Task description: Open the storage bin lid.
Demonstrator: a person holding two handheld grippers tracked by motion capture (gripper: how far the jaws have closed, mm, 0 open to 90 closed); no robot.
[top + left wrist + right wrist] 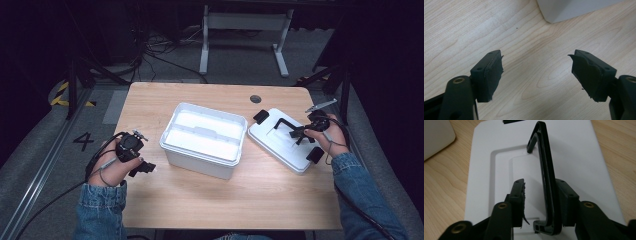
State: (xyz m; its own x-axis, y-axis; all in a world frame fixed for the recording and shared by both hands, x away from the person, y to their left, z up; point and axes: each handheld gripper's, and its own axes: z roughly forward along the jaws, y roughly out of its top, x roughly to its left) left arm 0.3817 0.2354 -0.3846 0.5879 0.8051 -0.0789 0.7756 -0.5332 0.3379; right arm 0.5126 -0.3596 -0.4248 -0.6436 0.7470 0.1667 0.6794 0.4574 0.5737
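While our right tool stands over the white lid, its jaws sit apart with the lid's raised black handle between them: the handle leans against one pad and the other pad stands clear of it. We judge this to be the letting-go of the lid, which lies flat on the surface directly under the tool. To do it well, we should let the handle drop free before we draw the tool back, and lift straight away from the lid so that neither pad catches the handle and drags the lid toward the near edge.

Our left tool has its jaws wide apart with nothing between them, just bare wood below. Ahead of it and a little to one side stands the open white box, close but not touching; beyond the box lies the lid, just beside it.

A pale wooden top with a small dark round grommet at its far edge makes up the surface. Past it we see a grey floor, loose black cables, a white frame and dark surroundings.
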